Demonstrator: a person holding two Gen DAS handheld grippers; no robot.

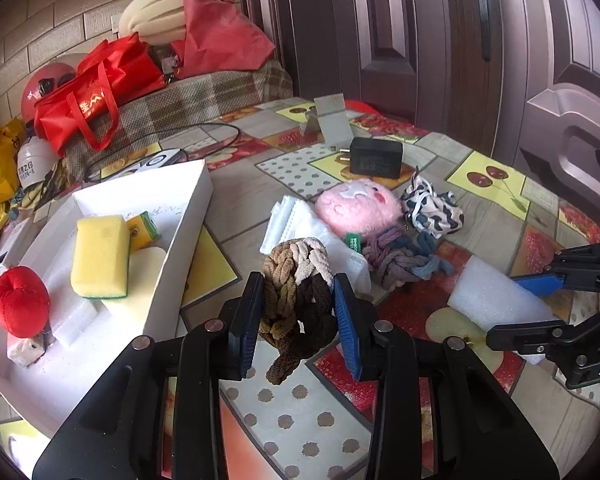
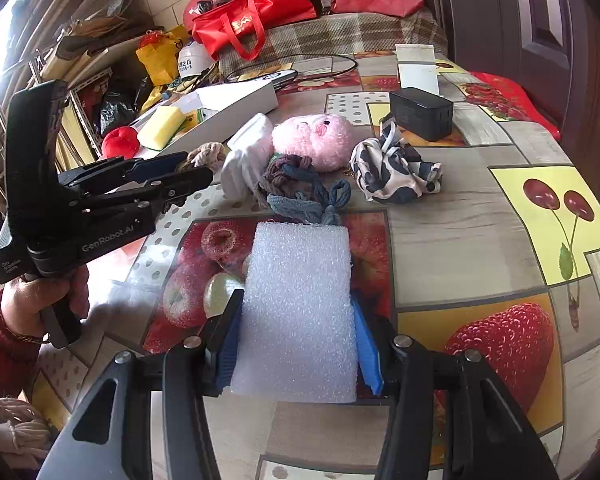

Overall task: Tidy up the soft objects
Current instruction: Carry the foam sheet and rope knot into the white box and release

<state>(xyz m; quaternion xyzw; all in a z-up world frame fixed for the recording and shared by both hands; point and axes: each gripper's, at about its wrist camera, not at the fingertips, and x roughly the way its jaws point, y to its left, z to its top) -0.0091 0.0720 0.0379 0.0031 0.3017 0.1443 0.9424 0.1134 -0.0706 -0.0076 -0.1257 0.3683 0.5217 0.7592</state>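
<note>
My left gripper (image 1: 298,304) is shut on a bundle of brown and beige braided hair ties (image 1: 296,292), held above the table; it also shows in the right wrist view (image 2: 180,172). My right gripper (image 2: 296,340) is shut on a white foam block (image 2: 300,308), which also shows in the left wrist view (image 1: 496,296). A white box (image 1: 172,256) at left holds a yellow sponge (image 1: 98,256), a red plush apple (image 1: 20,300) and white foam pieces. A pink plush (image 1: 358,208), purple-blue hair ties (image 1: 400,256), a patterned cloth (image 1: 432,208) and white gloves (image 1: 300,224) lie on the table.
A black charger (image 1: 376,158) and a small white stand (image 1: 332,120) sit behind the soft things. A cable (image 1: 204,140), red bags (image 1: 96,88) and a plaid cushion (image 1: 204,92) are at the back left. A dark door (image 1: 460,40) stands behind the fruit-patterned table (image 1: 300,412).
</note>
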